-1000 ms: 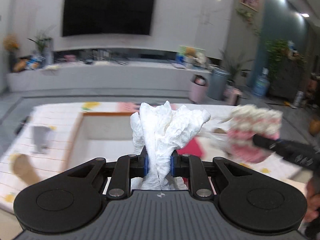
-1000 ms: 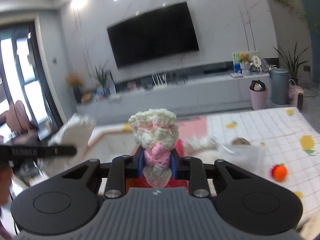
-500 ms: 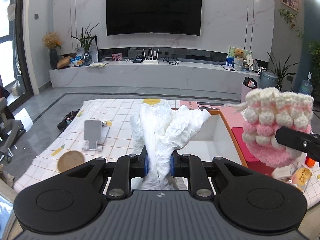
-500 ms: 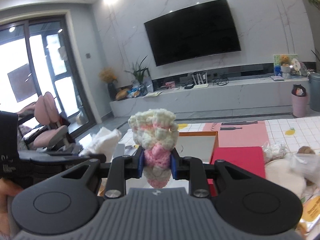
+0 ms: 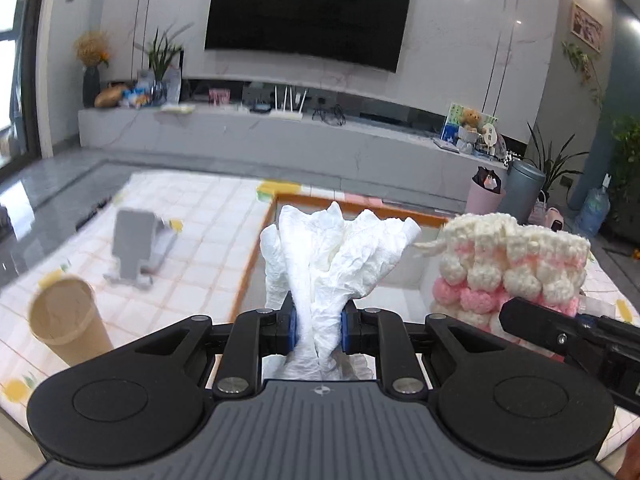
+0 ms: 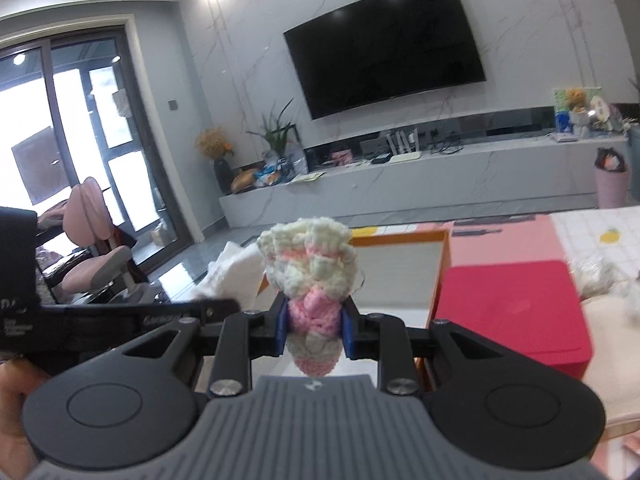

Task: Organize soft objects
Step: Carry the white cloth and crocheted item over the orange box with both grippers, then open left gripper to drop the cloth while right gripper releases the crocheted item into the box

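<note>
My left gripper [image 5: 319, 330] is shut on a crumpled white cloth [image 5: 332, 256] and holds it upright over the near edge of an open orange-rimmed box [image 5: 360, 205]. My right gripper [image 6: 314, 330] is shut on a cream and pink crocheted piece [image 6: 310, 264], also held in the air in front of the same box [image 6: 404, 236]. In the left wrist view the crocheted piece [image 5: 512, 260] hangs close to the right of the cloth. In the right wrist view the cloth [image 6: 234, 276] shows to the left behind the left gripper's arm.
A brown paper cup [image 5: 66, 322] and a grey phone stand [image 5: 134, 246] stand on the checked tablecloth at the left. A red lid [image 6: 508, 312] lies right of the box, with pale soft items [image 6: 608, 280] beyond it. A TV wall and a long cabinet are behind.
Both grippers keep their hold. The views have shifted left and dipped slightly; the crocheted piece now sits closer to the cloth, and the paper cup appears nearer on the left.
</note>
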The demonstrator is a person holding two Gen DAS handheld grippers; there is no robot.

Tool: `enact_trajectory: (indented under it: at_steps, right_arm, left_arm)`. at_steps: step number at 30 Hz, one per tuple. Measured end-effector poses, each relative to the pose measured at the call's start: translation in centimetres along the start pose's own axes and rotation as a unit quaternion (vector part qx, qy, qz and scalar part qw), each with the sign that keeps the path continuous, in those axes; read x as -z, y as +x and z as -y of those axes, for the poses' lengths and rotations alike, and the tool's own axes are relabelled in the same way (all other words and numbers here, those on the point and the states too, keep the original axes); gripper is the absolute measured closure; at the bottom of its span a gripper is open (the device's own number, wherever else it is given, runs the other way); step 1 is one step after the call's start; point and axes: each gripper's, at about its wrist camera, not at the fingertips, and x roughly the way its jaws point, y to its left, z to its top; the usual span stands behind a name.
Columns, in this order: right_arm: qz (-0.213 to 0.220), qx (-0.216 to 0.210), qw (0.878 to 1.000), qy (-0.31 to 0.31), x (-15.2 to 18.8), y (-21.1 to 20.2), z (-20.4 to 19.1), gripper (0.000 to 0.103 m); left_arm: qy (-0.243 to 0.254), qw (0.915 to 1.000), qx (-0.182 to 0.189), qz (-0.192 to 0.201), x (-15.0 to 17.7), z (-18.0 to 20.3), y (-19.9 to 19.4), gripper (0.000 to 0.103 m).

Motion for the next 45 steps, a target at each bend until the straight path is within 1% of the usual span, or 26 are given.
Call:
enact_trajectory:
  at_steps: [2, 3, 5, 6, 7, 8, 9, 12, 13, 14, 15, 16, 17, 19, 21, 23, 27, 31, 32, 33, 35, 37, 39, 41, 45]
  right_arm:
    - [-0.002, -0.009, 1.000, 0.005, 0.6, 0.2, 0.2, 0.078]
    - [-0.002, -0.014, 1.000, 0.006, 0.7, 0.3, 0.3, 0.078]
    - [-0.003, -0.019, 1.000, 0.002, 0.7, 0.4, 0.5, 0.078]
    - [-0.001, -0.019, 1.000, -0.001, 0.7, 0.5, 0.5, 0.078]
    - [0.000, -0.020, 1.000, -0.001, 0.7, 0.5, 0.6, 0.078]
    - [0.000, -0.021, 1.000, 0.001, 0.8, 0.6, 0.7, 0.078]
    - [0.000, -0.025, 1.000, 0.006, 0.8, 0.7, 0.8, 0.078]
    - [0.011, -0.024, 0.999, 0.027, 0.9, 0.8, 1.3, 0.078]
    - [0.014, -0.025, 0.999, 0.032, 0.9, 0.7, 1.4, 0.078]
    - [0.015, -0.028, 0.999, 0.031, 0.8, 0.7, 1.4, 0.078]
    - [0.017, -0.028, 0.999, 0.029, 0.8, 0.7, 1.4, 0.078]
    - [0.018, -0.024, 0.999, 0.028, 0.7, 0.7, 1.3, 0.078]
    - [0.018, -0.022, 0.999, 0.027, 0.9, 0.5, 1.4, 0.078]
    - [0.017, -0.020, 0.999, 0.027, 0.9, 0.4, 1.3, 0.078]
    - [0.016, -0.018, 0.999, 0.027, 1.1, 0.3, 1.2, 0.078]
    - [0.014, -0.016, 0.999, 0.026, 1.1, 0.2, 1.2, 0.078]
    - [0.003, -0.018, 0.999, 0.026, 0.9, 0.2, 0.5, 0.078]
    - [-0.002, -0.025, 1.000, 0.018, 0.6, 0.1, -0.4, 0.078]
    - [-0.006, -0.028, 0.999, 0.021, 0.6, 0.2, -0.6, 0.078]
    - [-0.011, -0.030, 0.999, 0.026, 0.5, 0.2, -0.7, 0.078]
    - [-0.018, -0.028, 0.999, 0.041, 0.5, 0.3, -0.9, 0.078]
    - [-0.022, -0.030, 0.998, 0.060, 0.2, 0.3, -0.8, 0.078]
    - [-0.033, -0.037, 0.996, 0.074, -0.3, 0.5, -0.8, 0.078]
    - [-0.044, -0.043, 0.994, 0.085, -0.8, 0.9, -1.1, 0.078]
    - [-0.062, -0.039, 0.990, 0.119, -0.7, 1.9, -2.2, 0.078]
  left_arm:
    - [0.001, 0.9996, -0.019, -0.022, 0.5, 0.0, 1.0, 0.082]
    - [0.011, 0.9985, -0.044, -0.030, 0.8, 0.2, 1.5, 0.081]
    - [0.054, 0.9930, -0.095, -0.044, 1.4, 0.9, 2.1, 0.081]
    - [0.075, 0.9896, -0.110, -0.055, 1.7, 1.4, 2.4, 0.081]
    - [0.083, 0.9880, -0.113, -0.065, 1.9, 1.6, 2.5, 0.080]
    - [0.092, 0.9864, -0.117, -0.069, 2.0, 2.0, 2.5, 0.077]
    - [0.106, 0.9835, -0.129, -0.070, 2.2, 2.5, 2.4, 0.073]
    - [0.159, 0.9694, -0.169, -0.080, 2.7, 4.1, 2.4, 0.055]
    - [0.167, 0.9675, -0.174, -0.077, 2.8, 4.4, 2.3, 0.046]
    - [0.170, 0.9673, -0.173, -0.074, 2.9, 4.8, 2.0, 0.036]
    - [0.170, 0.9686, -0.167, -0.071, 2.9, 5.0, 1.7, 0.031]
    - [0.168, 0.9699, -0.161, -0.071, 2.8, 5.1, 1.6, 0.025]
    - [0.166, 0.9712, -0.156, -0.071, 2.7, 5.2, 1.5, 0.020]
    - [0.163, 0.9721, -0.151, -0.076, 2.5, 5.3, 1.1, 0.016]
    - [0.157, 0.9736, -0.150, -0.071, 2.1, 5.2, 0.5, 0.015]
    - [0.140, 0.9776, -0.138, -0.074, 1.5, 4.7, -0.3, 0.015]
    - [0.091, 0.9866, -0.108, -0.082, 0.5, 2.8, -1.1, 0.015]
    - [0.043, 0.9919, -0.082, -0.087, -0.6, 0.9, -1.9, 0.015]
    - [0.036, 0.9919, -0.085, -0.088, -0.9, 0.6, -2.2, 0.015]
    - [0.030, 0.9912, -0.098, -0.085, -1.2, 0.4, -2.6, 0.015]
    - [0.020, 0.9890, -0.133, -0.062, -1.7, -0.3, -3.7, 0.016]
    - [0.035, 0.9863, -0.157, -0.037, -2.1, -0.6, -4.9, 0.016]
    - [0.048, 0.9835, -0.173, -0.026, -2.4, -1.0, -5.5, 0.016]
    - [0.043, 0.9830, -0.175, -0.036, -2.5, -1.9, -5.3, 0.015]
    - [0.023, 0.9871, -0.144, -0.065, -1.9, -3.7, -4.1, 0.016]
